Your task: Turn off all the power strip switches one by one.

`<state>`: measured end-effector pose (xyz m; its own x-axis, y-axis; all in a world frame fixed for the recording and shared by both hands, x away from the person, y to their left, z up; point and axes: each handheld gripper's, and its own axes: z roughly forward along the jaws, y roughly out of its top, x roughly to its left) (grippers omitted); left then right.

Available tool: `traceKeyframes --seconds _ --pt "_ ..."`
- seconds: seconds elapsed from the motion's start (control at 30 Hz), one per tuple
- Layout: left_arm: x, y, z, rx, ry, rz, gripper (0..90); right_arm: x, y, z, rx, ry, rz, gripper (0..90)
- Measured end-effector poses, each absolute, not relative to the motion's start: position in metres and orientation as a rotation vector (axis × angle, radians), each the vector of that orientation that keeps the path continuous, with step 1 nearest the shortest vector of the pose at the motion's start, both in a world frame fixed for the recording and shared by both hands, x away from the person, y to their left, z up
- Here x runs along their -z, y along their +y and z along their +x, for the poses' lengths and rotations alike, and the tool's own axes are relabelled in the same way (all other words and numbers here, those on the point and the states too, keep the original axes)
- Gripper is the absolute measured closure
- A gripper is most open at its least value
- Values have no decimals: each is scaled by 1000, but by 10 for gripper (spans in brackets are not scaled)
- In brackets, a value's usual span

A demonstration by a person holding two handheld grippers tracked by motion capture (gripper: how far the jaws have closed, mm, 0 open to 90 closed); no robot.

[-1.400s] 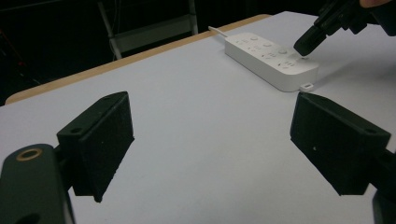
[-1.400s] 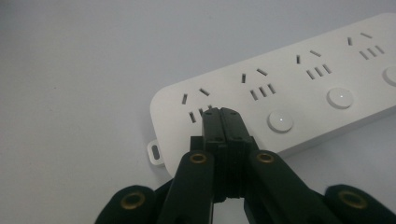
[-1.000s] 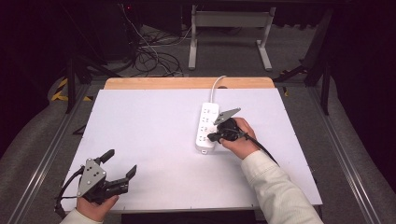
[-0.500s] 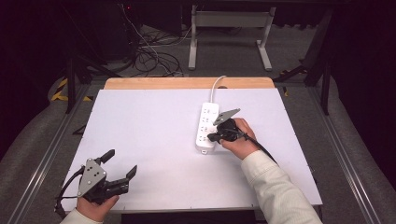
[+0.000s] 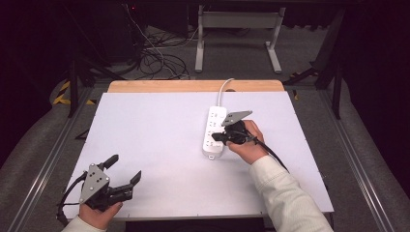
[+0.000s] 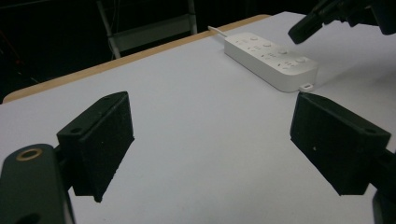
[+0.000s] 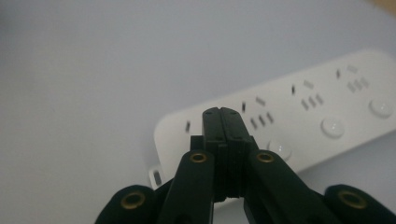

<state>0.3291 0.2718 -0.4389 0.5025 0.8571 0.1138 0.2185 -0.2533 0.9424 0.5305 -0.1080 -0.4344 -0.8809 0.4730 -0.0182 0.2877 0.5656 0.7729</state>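
A white power strip (image 5: 215,131) lies on the white table top, its cord running off the far edge. It has several sockets and round buttons (image 7: 332,127). My right gripper (image 5: 215,137) is shut with nothing between its jaws; its tip hovers over the near end of the power strip (image 7: 280,112), close to a button. Whether it touches the strip I cannot tell. My left gripper (image 5: 124,170) rests near the front left corner of the table, jaws wide open and empty. In the left gripper view the power strip (image 6: 271,60) lies ahead, with the right gripper (image 6: 303,30) above it.
The white table sheet (image 5: 154,135) covers a wooden top whose far edge (image 5: 193,86) shows. Beyond the table, cables (image 5: 154,58) lie on the floor near a metal stand (image 5: 237,29). Metal rails run along both table sides.
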Motion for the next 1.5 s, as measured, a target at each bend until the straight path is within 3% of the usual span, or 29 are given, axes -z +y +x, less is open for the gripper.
traceKeyframes --seconds 0.3,1.5 --pt "439 270 329 -802 912 1753 139 424 -118 536 -1249 2496 670 900" --pt "439 271 330 -801 913 1757 140 453 -115 561 -1063 2555 747 900"
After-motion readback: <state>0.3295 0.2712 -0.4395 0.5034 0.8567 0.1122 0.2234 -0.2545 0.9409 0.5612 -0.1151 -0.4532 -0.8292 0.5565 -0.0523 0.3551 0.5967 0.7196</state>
